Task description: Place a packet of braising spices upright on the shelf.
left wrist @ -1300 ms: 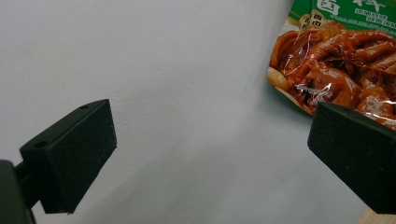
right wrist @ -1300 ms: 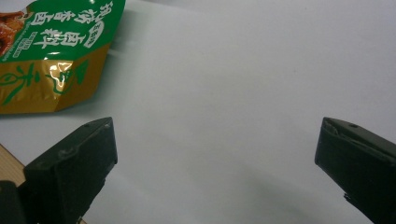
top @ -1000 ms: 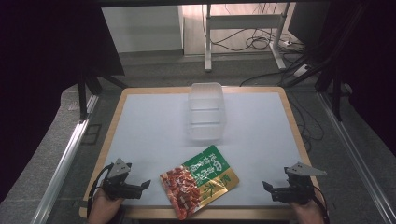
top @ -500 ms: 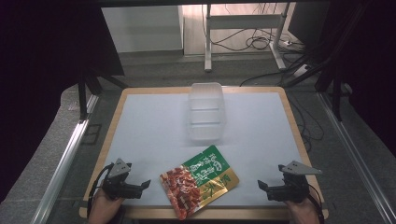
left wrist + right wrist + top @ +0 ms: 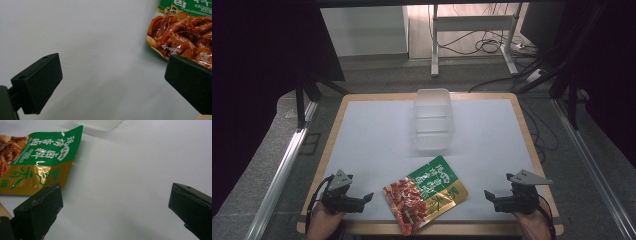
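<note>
Both tongs, left [image 5: 367, 197] and right [image 5: 488, 194], are held apart beside the snack packet [image 5: 426, 193] on the white desk [image 5: 372, 135]

Black left gripper [image 5: 362, 199], black right gripper [image 5: 490, 196], grey three-cornered top plates, blocky matte fingers [image 5: 37, 83]

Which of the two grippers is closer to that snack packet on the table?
The left gripper. It sits just off the snack packet on its left side, jaws open, while the right gripper waits a little farther off, also open.
</note>
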The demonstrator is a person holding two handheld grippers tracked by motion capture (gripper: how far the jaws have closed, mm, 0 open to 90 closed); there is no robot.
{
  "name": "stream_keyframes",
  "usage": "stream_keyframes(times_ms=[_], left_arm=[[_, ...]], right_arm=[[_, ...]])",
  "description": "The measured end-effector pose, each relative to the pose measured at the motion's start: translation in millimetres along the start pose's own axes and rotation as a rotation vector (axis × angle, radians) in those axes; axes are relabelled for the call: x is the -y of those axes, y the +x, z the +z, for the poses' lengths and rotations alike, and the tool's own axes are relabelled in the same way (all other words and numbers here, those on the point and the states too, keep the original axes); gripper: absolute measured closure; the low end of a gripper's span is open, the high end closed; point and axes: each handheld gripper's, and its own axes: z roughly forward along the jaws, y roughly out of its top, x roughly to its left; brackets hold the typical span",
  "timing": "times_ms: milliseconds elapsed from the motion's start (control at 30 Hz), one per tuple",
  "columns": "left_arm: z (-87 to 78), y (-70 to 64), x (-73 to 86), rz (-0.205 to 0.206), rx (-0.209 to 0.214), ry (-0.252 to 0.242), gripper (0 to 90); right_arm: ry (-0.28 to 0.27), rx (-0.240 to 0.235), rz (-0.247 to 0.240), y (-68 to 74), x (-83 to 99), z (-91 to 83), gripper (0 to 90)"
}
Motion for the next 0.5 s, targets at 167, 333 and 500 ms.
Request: stream_keyframes(times_ms=[167, 333, 500], left_arm=[[0.5, -1.2, -0.2, 0.004, -0.001, 0.002, 1.2], [0.6, -1.4, -0.2, 0.007, -0.001, 0.003, 1.2], [0.8, -1.8, -0.3, 0.013, -0.003, 0.006, 1.2]], right_arm=[[-0.006, -0.010, -0.018, 3.0, -3.3, 3.8, 0.0], [0.001, -0.024, -0.051, 6.8, -7.5, 8.7, 0.0], [0.005, -0.039, -0.066, 10.3, -10.4, 13.8, 0.0]])
